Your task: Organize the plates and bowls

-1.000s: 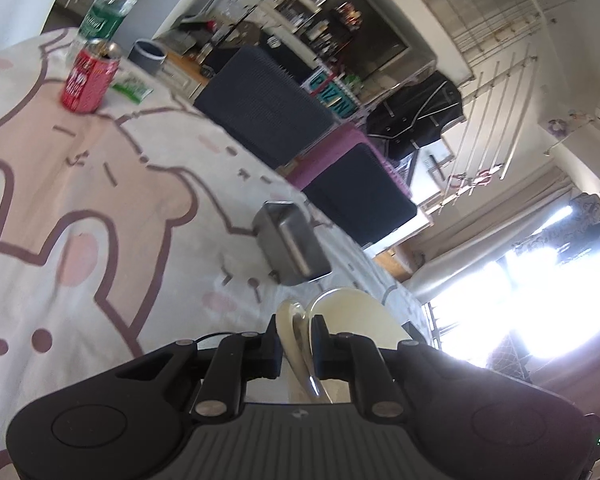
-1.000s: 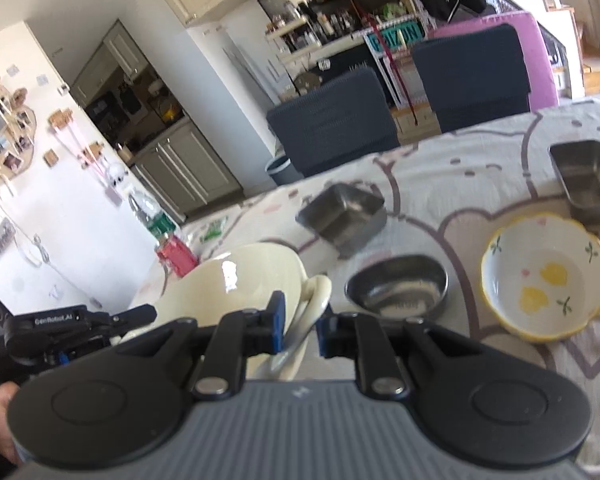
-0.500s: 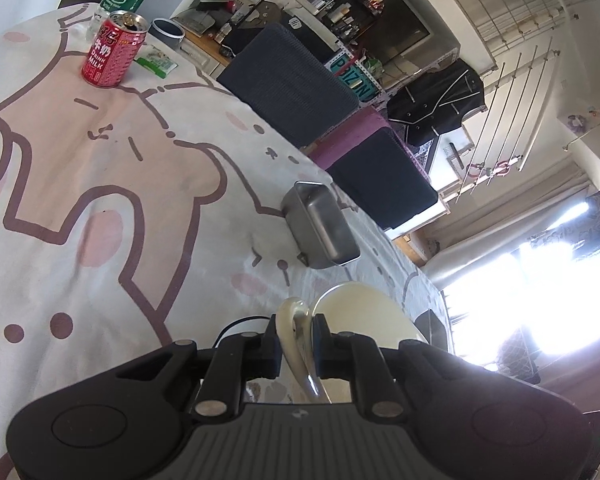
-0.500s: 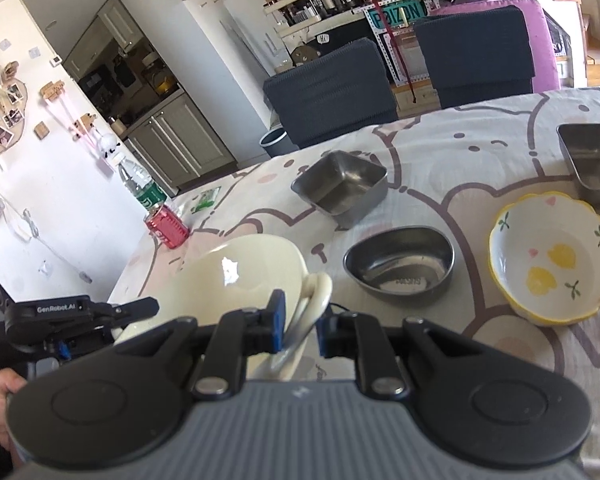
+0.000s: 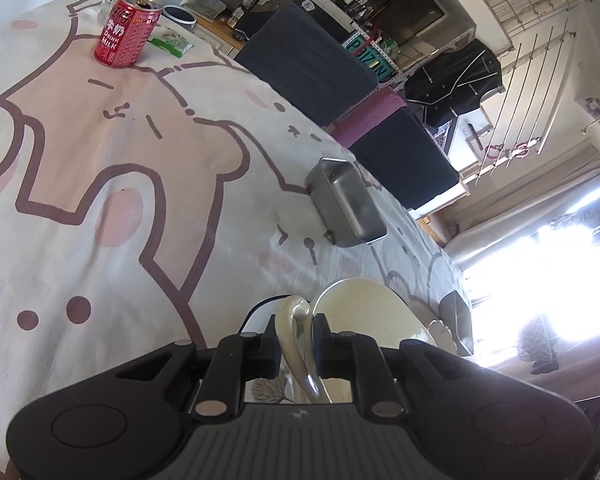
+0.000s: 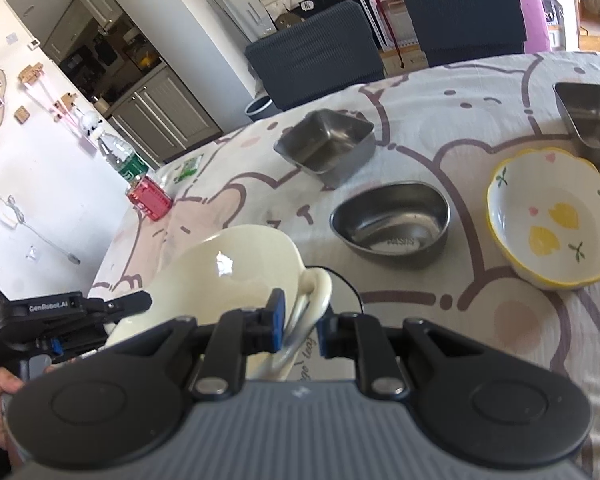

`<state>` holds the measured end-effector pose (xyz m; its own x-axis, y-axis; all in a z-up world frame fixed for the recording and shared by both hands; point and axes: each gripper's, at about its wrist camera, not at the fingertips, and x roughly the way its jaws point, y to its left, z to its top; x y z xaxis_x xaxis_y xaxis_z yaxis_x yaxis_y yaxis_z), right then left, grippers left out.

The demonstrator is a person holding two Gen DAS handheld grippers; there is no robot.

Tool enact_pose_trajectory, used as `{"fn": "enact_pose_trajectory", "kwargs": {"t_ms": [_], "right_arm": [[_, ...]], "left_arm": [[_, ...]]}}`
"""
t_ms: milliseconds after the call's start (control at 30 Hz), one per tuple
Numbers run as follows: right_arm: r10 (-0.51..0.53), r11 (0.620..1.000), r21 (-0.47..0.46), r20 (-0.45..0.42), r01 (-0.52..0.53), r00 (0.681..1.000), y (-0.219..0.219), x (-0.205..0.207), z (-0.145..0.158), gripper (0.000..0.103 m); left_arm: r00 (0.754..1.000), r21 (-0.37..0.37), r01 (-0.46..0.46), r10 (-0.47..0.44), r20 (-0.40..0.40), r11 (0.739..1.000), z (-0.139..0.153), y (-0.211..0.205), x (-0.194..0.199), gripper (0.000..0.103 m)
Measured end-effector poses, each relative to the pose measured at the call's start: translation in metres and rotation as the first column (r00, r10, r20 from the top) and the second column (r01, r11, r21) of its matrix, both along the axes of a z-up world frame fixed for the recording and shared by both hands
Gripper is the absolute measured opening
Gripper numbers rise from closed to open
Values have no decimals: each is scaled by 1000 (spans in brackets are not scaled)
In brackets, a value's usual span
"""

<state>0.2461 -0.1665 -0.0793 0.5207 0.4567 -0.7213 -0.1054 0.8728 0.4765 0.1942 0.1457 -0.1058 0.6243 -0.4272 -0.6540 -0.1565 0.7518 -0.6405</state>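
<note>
Cartoon-print tablecloth (image 6: 440, 92) ahead. My left gripper (image 5: 296, 338) and right gripper (image 6: 300, 316) each clamp a handle of the cream bowl (image 6: 236, 264); steel oval dish (image 6: 392, 222) at one o'clock.

We see hard daylight blowing out the window (image 5: 548, 264) in the left wrist view, bleaching everything near it. Beside the metal tray (image 5: 346, 208) shadows are soft. Fisheye bending curves both views' edges; corners go black.
</note>
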Motion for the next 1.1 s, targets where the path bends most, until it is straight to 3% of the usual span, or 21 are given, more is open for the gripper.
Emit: {"fn": "enact_pose_trajectory", "kwargs": {"t_ms": [533,1100], "right_arm": [[-25,1000,-14,-166,23,986,1,11,-25,20],[-43,998,-44,-259,33,965,6,18,-40,22]], "left_arm": [[994,49,17,-12,-106,999,-17,-5,7,17],[987,77,23,-10,-160,997,-28,-9,14,18]]}}
